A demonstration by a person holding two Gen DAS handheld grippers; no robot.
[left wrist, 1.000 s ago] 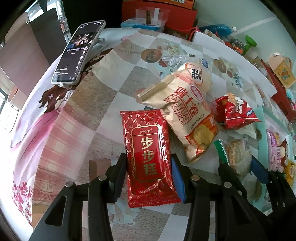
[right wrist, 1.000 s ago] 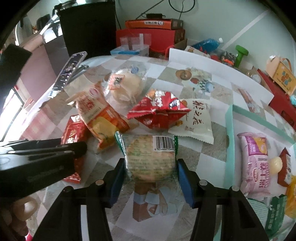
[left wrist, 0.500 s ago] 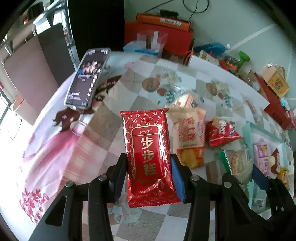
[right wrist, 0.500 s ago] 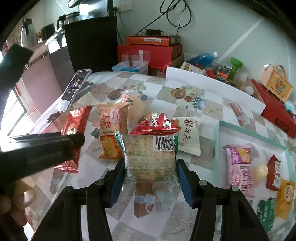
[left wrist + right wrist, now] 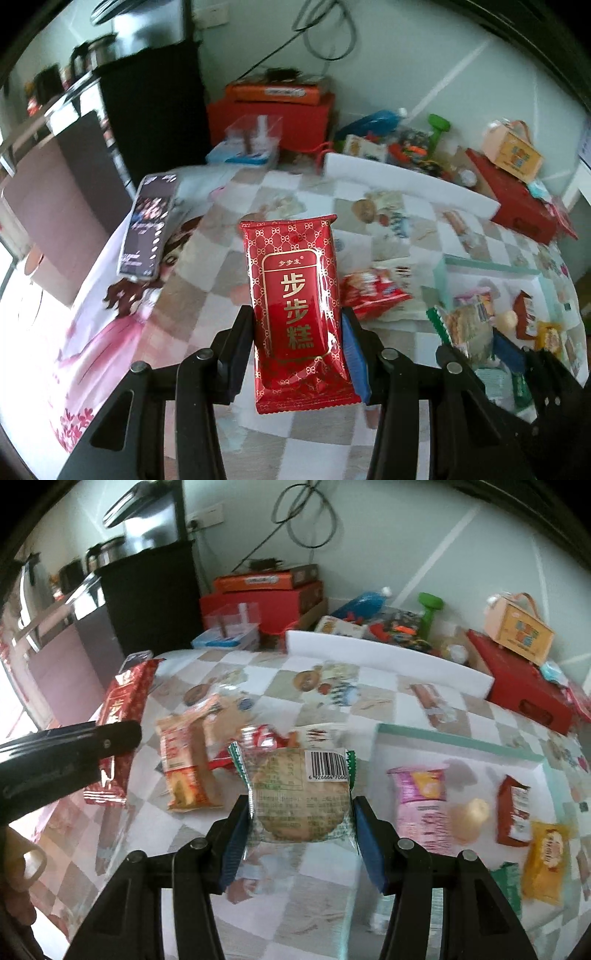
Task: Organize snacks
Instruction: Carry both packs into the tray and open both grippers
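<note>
My left tongs (image 5: 297, 341) clamped the red cake packet (image 5: 293, 295), right tongs (image 5: 301, 823) the round biscuit pack (image 5: 299, 797), both lifted clear for sorting.

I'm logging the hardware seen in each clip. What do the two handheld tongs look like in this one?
Both tongs share one build: the left tongs and the right tongs have glossy black linkage arms pinned with round silver rivets, and black fingers lined inside with ribbed blue pads. No cables or printed markings show on them. At the right view's left edge, part of a bare hand shows, with no sleeve visible.
</note>
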